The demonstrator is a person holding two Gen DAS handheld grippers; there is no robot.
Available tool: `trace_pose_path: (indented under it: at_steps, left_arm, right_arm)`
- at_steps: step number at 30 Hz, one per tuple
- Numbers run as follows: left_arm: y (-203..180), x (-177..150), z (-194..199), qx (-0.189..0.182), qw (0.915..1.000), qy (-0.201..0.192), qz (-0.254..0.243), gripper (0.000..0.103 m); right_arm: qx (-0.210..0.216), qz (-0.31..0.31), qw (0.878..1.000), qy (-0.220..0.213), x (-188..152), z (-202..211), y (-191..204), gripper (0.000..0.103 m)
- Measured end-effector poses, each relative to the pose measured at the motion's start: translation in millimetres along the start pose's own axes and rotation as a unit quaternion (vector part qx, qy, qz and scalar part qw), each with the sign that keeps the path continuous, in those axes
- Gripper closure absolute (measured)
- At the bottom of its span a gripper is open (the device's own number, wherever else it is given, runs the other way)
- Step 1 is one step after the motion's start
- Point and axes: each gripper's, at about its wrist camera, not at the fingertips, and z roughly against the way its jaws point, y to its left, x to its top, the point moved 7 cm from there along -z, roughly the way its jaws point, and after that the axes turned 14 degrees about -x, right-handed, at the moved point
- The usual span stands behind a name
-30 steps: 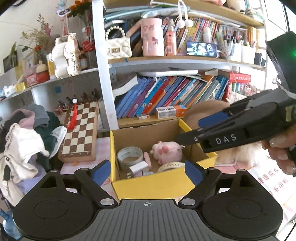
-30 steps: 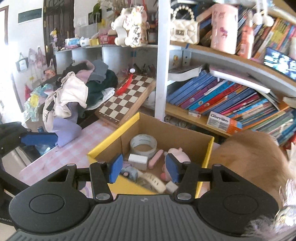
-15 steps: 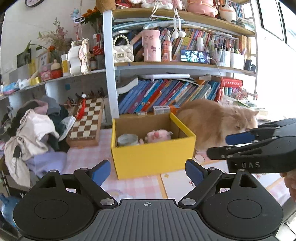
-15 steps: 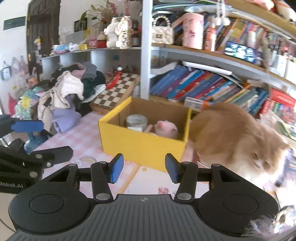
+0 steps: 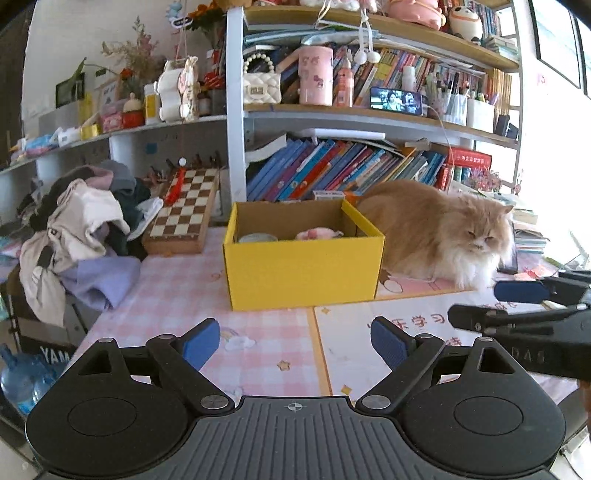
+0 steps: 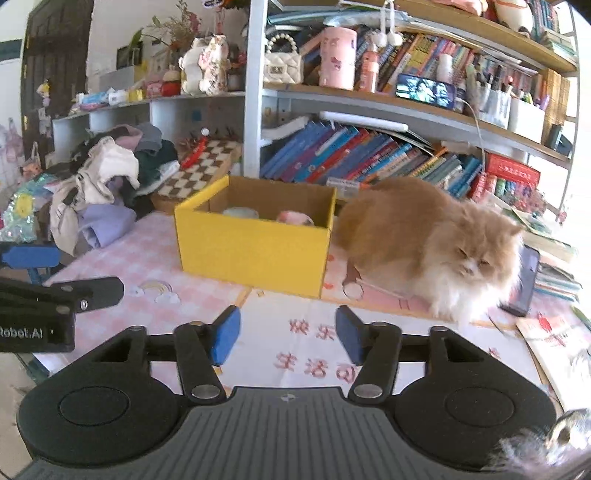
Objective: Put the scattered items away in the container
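Both your left gripper [image 5: 295,341] and right gripper [image 6: 287,334] hang released and empty; the box [image 5: 303,273] mid-table looks light, stiff cardboard, best gripped by its rim

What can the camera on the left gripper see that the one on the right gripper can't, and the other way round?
Only the left wrist view shows the blue water bottles low at the left edge and the panda plush on the top shelf.

Only the right wrist view shows the dark door at far left and the whole black phone lying beside the cat.

Both show the yellow box with a pink toy inside, the orange cat, the chessboard, the clothes pile and the bookshelves.
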Motion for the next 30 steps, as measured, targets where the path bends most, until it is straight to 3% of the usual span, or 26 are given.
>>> trace_pose_path:
  at_steps: [12,25,30]
  left_arm:
    - [-14,-22,-5,0.017,0.9995,0.025,-0.007,0.006]
    - [-3,-48,3,0.043,0.9977,0.045,0.025,0.005]
    - [-3,-48,5,0.047,0.9975,0.047,0.022,0.000]
  right_arm:
    - [-0.022,-0.013,0.999,0.041,-41,2,-3,0.016]
    - [-0.016,-0.014,0.998,0.062,-55,10,4,0.010]
    - [-0.020,-0.017,0.997,0.066,-56,10,5,0.008]
